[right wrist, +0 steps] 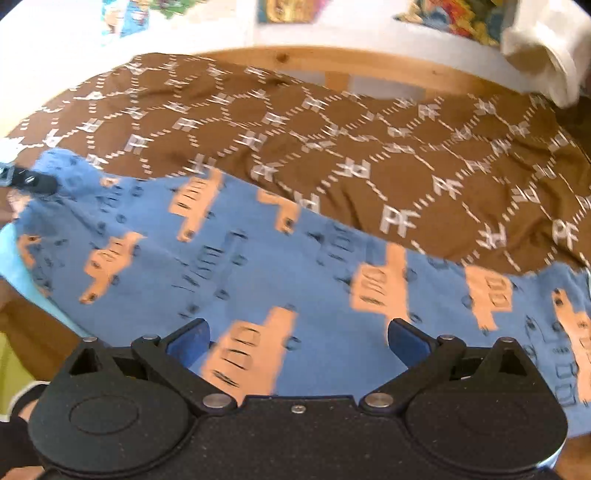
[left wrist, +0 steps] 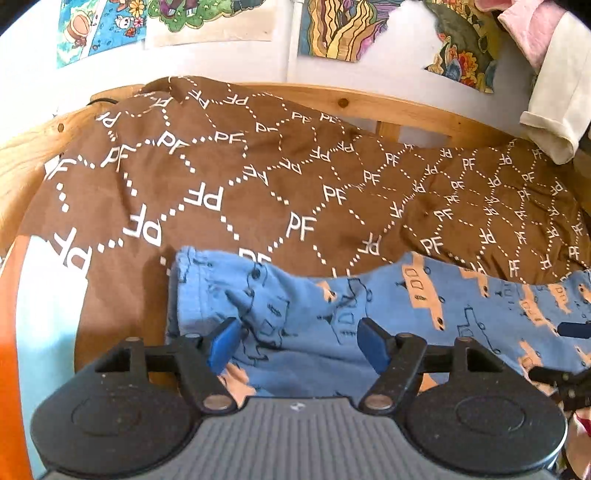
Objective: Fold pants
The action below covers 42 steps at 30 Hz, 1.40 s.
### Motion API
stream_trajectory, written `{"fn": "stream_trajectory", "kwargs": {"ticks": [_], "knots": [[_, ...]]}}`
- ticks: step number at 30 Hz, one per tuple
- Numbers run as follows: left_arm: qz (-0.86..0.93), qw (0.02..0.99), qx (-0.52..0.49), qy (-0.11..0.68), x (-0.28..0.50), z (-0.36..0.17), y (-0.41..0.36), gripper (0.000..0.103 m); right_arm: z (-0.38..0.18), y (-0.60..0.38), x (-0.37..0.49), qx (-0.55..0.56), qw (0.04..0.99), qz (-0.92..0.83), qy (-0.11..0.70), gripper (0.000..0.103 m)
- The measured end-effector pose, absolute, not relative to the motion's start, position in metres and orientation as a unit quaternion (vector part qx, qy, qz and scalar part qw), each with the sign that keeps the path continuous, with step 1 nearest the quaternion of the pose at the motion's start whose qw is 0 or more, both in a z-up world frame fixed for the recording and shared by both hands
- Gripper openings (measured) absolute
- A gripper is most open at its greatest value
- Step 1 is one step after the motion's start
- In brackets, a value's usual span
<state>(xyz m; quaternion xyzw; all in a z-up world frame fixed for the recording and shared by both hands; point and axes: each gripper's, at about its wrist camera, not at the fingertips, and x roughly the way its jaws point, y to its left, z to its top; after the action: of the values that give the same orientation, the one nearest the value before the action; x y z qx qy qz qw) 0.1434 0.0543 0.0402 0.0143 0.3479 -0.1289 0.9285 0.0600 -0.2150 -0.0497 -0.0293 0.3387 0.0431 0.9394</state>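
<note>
Blue pants (left wrist: 424, 306) printed with orange trucks lie spread on a brown bedspread (left wrist: 229, 192) with white PF letters. My left gripper (left wrist: 297, 334) hovers open over one bunched end of the pants (left wrist: 195, 291), its blue pads apart and nothing pressed between them. My right gripper (right wrist: 299, 334) is wide open above the flat middle of the pants (right wrist: 258, 258), which run left to right across that blurred view. The left gripper's tip (right wrist: 33, 179) shows at the pants' far left end.
A wooden bed frame (left wrist: 406, 110) rims the bedspread at the back and left. Colourful drawings (left wrist: 343, 29) hang on the white wall behind. Cream and pink clothing (left wrist: 554, 110) hangs at the upper right. A white and orange surface (left wrist: 44, 295) lies at the left.
</note>
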Motion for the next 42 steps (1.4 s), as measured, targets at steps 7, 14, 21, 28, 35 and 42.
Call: {"fn": "stream_trajectory", "kwargs": {"ticks": [7,14,21,28,35,42], "knots": [[-0.094,0.929,0.046,0.354,0.163,0.028,0.053,0.066,-0.044,-0.201,0.082,-0.062,0.941,0.073,0.323,0.102],[-0.089,0.936,0.034,0.34,0.16,0.025,0.051,0.071,-0.029,-0.174,0.17,-0.093,0.944,0.115,0.295,0.102],[-0.078,0.943,0.097,0.309,0.155,0.015,0.036,0.074,-0.053,-0.131,0.244,-0.215,0.918,0.126,0.309,0.102],[-0.086,0.96,0.05,0.262,0.156,0.026,0.042,0.085,-0.024,-0.167,0.236,-0.106,0.954,0.057,0.274,0.102],[0.024,0.941,0.196,0.275,0.181,0.005,0.028,0.087,-0.034,-0.174,0.127,-0.063,0.942,0.08,0.32,0.102],[0.041,0.959,0.123,0.251,0.169,0.024,0.044,0.097,-0.047,-0.185,0.091,-0.096,0.935,0.028,0.341,0.102]]}}
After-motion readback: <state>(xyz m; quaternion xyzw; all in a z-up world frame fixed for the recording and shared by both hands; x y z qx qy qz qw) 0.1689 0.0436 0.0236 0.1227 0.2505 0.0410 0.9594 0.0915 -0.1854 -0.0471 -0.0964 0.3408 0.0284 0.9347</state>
